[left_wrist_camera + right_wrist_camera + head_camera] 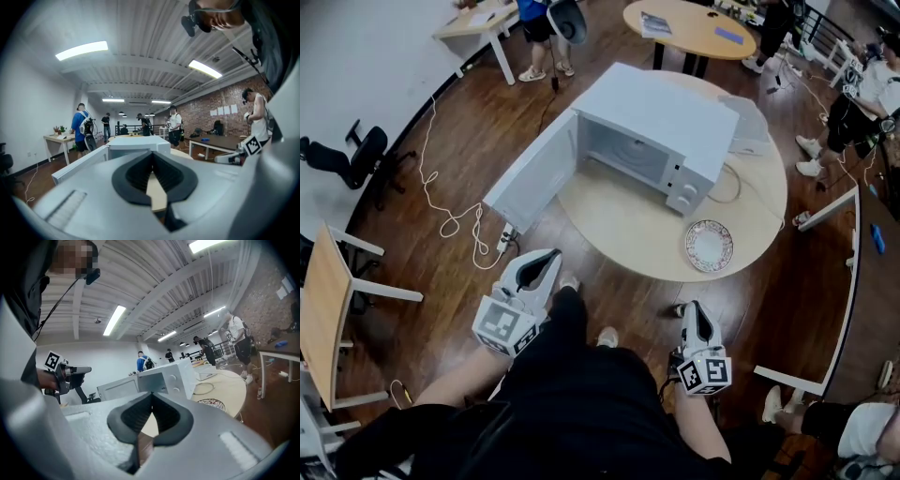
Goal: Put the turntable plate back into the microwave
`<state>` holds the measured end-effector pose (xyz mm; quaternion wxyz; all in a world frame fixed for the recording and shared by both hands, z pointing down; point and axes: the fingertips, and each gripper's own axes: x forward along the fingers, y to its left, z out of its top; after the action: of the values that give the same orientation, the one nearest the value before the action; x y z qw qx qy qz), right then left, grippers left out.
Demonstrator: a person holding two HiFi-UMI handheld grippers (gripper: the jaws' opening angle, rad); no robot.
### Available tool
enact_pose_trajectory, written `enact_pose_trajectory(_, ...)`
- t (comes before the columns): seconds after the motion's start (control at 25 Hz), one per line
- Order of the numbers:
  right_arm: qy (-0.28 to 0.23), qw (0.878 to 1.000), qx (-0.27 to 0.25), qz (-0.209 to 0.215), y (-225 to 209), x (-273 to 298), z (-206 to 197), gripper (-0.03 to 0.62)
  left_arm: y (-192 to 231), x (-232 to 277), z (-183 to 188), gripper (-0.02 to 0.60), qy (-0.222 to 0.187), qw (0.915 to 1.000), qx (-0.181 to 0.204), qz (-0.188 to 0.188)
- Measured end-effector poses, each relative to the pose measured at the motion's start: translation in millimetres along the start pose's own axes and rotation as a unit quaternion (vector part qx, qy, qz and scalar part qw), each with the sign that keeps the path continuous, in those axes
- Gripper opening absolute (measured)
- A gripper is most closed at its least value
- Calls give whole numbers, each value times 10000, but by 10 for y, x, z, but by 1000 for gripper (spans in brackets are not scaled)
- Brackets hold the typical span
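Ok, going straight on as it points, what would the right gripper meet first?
Likely the near edge of the round table, just before the turntable plate; height is hard to judge.

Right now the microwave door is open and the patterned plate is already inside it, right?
No. The microwave door is open, but the plate is not inside: it lies on the round table, beside the microwave's button end. The head view shows it.

I look down on the white microwave (661, 127) standing on the round table (619, 230) with its door (534, 173) swung open leftward, the patterned turntable plate (709, 246) lying on the table near the microwave's right front corner, and my left gripper (547, 257) and right gripper (694, 309) held near my body, short of the table.
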<state>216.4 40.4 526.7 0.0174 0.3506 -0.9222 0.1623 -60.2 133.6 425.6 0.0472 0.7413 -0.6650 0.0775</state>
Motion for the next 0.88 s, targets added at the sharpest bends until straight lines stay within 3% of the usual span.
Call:
enact_pose_trajectory(0.24, -122, 9997, -145, -159, -88, 110, 102, 0, 49, 338, 214, 5, -226, 9985, 393, -302)
enact_pose_trajectory(0.44, -228, 9988, -394, -205, -44, 246, 171, 0, 227, 650, 345, 5, -352, 9978, 263, -491)
enact_pose_trajectory(0.68, -143, 9983, -523, -200, 66, 508, 224, 1, 500, 969, 379, 5, -296, 9965, -178, -767)
enact_pose_trajectory(0.88, -99, 9980, -576, -243, 182, 830, 282, 2, 762, 1253, 347, 5, -242, 9948, -152, -974)
